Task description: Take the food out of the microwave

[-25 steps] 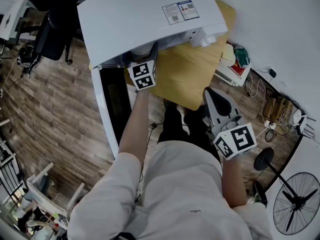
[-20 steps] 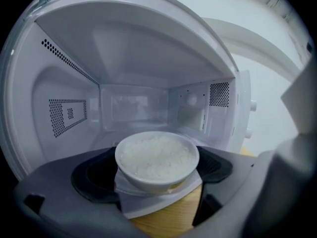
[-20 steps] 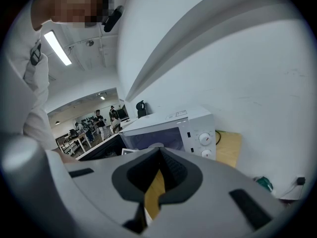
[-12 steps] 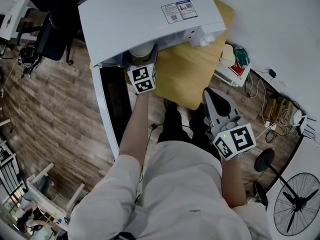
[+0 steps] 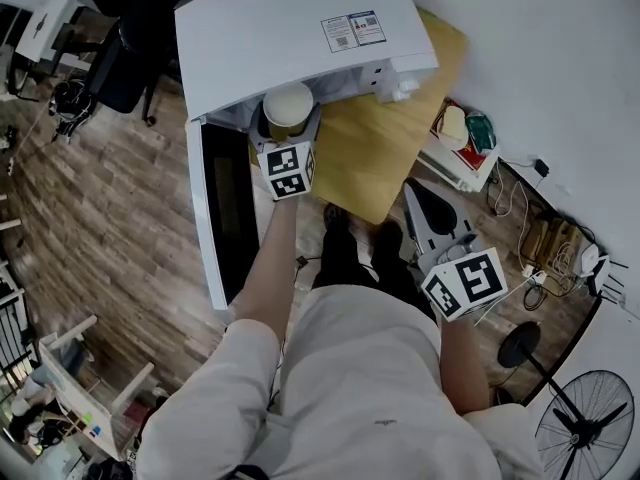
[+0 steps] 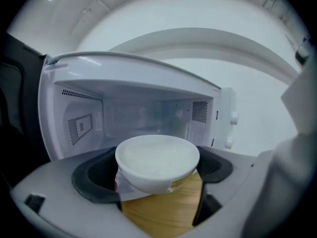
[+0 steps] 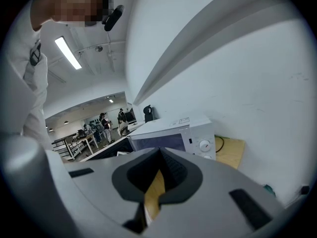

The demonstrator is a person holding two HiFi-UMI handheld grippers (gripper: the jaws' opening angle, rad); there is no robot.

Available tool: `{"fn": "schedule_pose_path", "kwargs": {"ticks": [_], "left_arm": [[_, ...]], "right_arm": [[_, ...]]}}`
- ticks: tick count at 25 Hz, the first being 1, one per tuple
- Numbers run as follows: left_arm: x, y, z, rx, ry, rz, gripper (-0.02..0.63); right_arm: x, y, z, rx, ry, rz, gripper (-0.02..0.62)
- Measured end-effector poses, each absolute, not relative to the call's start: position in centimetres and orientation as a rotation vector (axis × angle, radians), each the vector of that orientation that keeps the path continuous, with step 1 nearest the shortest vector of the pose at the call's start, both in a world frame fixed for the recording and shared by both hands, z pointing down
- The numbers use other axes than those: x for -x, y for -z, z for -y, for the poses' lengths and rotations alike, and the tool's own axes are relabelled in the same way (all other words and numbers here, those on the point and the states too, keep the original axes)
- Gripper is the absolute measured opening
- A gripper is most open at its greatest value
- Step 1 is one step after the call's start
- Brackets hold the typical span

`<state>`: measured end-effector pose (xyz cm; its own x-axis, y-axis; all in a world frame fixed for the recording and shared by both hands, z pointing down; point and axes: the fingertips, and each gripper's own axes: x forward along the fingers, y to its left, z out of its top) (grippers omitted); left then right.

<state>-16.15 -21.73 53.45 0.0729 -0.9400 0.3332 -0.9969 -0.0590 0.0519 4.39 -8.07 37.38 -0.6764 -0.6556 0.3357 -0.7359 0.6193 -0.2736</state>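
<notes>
Dark glass: the microwave door [image 5: 215, 218] is standing wide open at far left, alongside my left forearm. I am judging that an arm drifting that way could bump it and jolt the load.

Next right, the left gripper [image 5: 288, 120] is clamping the food bowl [image 5: 288, 103]. In its own view the black pads are pressing on either side of the bowl [image 6: 157, 162] below the white rim. The bowl is sitting just outside the mouth of the microwave [image 5: 290, 38], whose cavity is showing empty behind it. Bare wood is showing underneath.

Risks I am noting here:
- Only two pads are carrying the bowl, so a tilt of the wrist could be enough to slop the contents or let it rotate out.
- Squeezing harder may be buckling a thin wall. I cannot tell how stiff it is.
- The bowl is hovering near the front edge of the wooden table [image 5: 385, 148], so setting it down too close to that edge could tip it off.

Far right, the right gripper [image 5: 418, 198] is hanging by my side with its jaws pressed together on nothing. It is well apart from the bowl and offering no support.
</notes>
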Motion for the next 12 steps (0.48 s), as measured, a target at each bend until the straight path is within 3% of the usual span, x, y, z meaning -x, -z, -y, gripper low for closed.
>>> {"fn": "schedule_pose_path", "kwargs": {"ticks": [12], "left_arm": [[9.5, -48.9, 14.6, -2.041, -0.276, 1.986, 0.46]], "right_arm": [[-9.5, -34.9, 5.0, -0.977, -0.504, 2.746, 0.0]]}}
